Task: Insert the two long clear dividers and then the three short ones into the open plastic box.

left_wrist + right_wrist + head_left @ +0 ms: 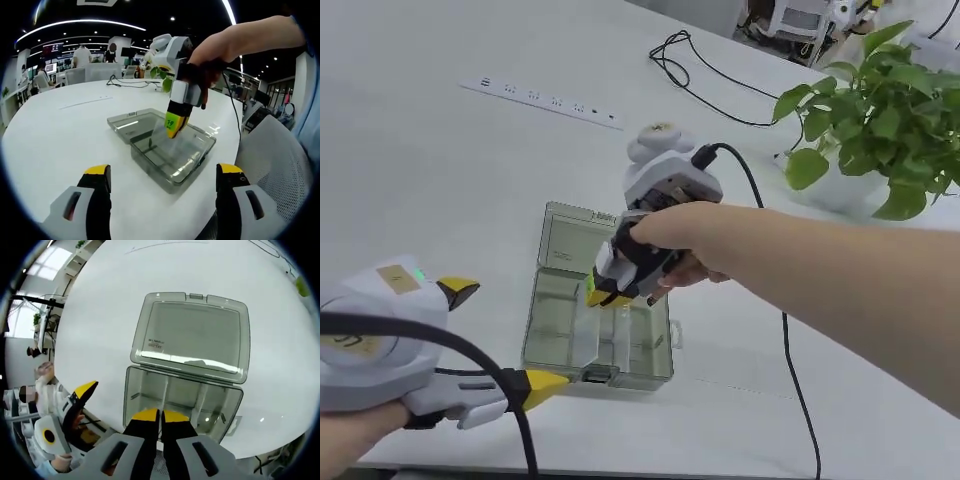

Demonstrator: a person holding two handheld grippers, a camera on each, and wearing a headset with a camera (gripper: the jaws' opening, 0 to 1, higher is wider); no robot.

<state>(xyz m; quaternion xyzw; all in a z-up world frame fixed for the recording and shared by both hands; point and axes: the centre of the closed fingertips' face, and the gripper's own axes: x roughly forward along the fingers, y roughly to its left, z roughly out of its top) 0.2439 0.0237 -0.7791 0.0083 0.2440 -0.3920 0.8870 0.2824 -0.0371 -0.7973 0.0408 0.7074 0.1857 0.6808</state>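
Observation:
The open clear plastic box (pixel 542 345) (pixel 172 172) (pixel 129 390) sits near the table's front edge, its lid (pixel 570 235) (pixel 190 330) lying flat behind it. My right gripper (pixel 605 298) (pixel 172 131) (pixel 160 414) points down into the box. Its jaws are shut on a thin clear divider (pixel 582 340) (pixel 176 142) that reaches toward the box floor. Upright clear walls stand inside the box. My left gripper (pixel 505 336) (pixel 162 170) hovers in front and to the left of the box, open, with nothing between its yellow-tipped fingers (pixel 84 389).
A white power strip (pixel 540 100) lies at the back left. A potted plant (pixel 880 110) stands at the back right beside a coiled black cable (pixel 720 80). The right gripper's cable (pixel 785 330) trails across the table. A white chair (pixel 280 150) stands beyond the table edge.

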